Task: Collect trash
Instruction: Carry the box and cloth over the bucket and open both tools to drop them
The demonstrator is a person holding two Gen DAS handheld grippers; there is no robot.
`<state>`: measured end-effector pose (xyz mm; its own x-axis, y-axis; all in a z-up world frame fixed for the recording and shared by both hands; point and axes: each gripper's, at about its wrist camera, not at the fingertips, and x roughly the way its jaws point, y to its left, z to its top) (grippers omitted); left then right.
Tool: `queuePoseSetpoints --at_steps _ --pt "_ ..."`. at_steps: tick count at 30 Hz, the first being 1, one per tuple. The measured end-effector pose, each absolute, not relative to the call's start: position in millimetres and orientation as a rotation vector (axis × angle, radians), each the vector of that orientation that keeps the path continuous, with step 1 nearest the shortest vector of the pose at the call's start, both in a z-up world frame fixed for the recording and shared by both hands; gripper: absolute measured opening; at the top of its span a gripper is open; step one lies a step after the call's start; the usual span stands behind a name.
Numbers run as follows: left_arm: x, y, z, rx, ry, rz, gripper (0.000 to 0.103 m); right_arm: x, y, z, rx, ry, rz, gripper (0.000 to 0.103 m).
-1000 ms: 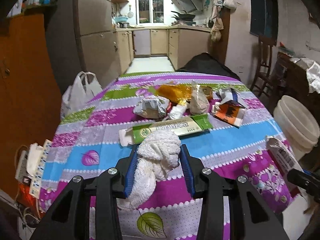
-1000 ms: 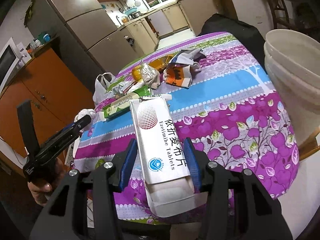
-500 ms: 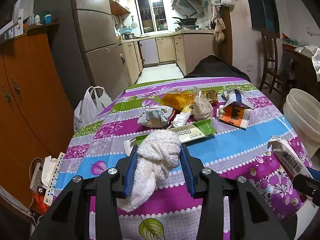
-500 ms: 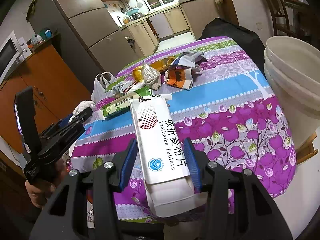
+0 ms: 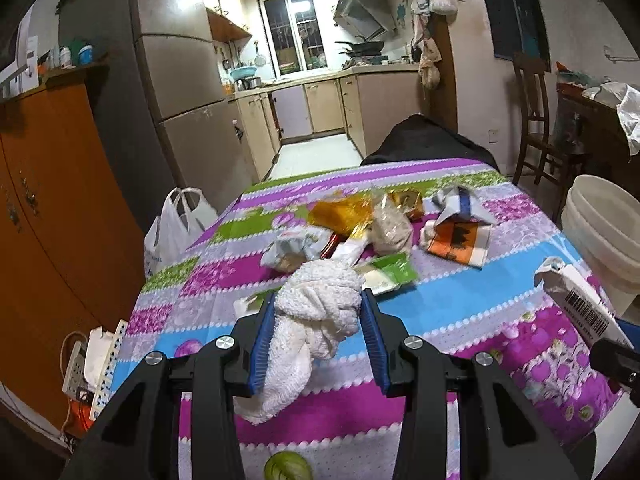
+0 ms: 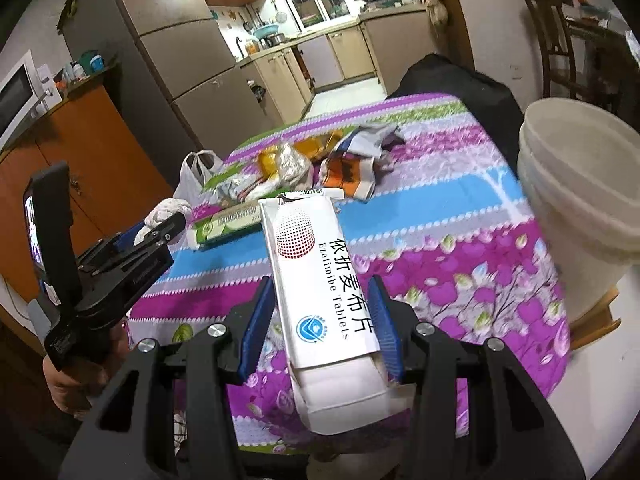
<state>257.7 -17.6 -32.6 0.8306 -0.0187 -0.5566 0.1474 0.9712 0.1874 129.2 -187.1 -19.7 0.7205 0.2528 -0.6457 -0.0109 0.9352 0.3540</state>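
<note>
Left tongs [image 5: 318,322]: tilted downward over the near part of the counter [image 5: 460,308], clenched on a white towel [image 5: 320,304]. Both blue pads press the cloth. The towel is bunched into a knot above the pads, and a loose end hangs below them toward the tablecloth. In the right wrist view these tongs appear at far left, with the person's hand [image 6: 76,376] around the black grip.

Right tongs [image 6: 322,314]: also tilted downward, clenched on a tablet box [image 6: 320,280]. The box is white, long and flat, printed with a red dotted disc, Chinese characters and "Ezetimibe Tablets". Its far flap is torn open, and its near end projects back past the pads.

Beyond both tongs, mid-counter, lies the trash pile [image 5: 380,232]: a green and white carton just past the towel, then crumpled wrappers, yellow foil and an orange and white packet. A white bucket [image 6: 580,184] stands right of the right tongs, off the counter's edge. A white plastic bag [image 5: 176,228] sits left of the counter.
</note>
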Motion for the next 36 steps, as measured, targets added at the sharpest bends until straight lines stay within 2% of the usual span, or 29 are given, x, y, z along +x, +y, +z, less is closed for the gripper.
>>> queuePoseSetpoints --at_steps 10,15,19,28,36 --pt "275.7 -103.5 -12.3 0.258 0.583 -0.333 0.042 118.8 -265.6 31.0 0.369 0.635 0.061 0.046" --pt "280.7 -186.0 5.0 0.318 0.544 -0.519 0.042 102.6 -341.0 64.7 0.348 0.591 -0.119 0.046" --pt "289.8 -260.9 18.1 0.355 0.551 -0.706 0.042 102.4 -395.2 79.4 0.322 0.630 -0.242 0.046" --pt "312.0 -394.3 23.1 0.407 0.551 -1.081 0.043 147.4 -488.7 63.4 0.445 0.804 -0.345 0.046" --pt "337.3 -438.0 3.2 0.417 0.612 -1.129 0.044 158.1 -508.7 44.4 0.460 0.877 -0.361 0.046"
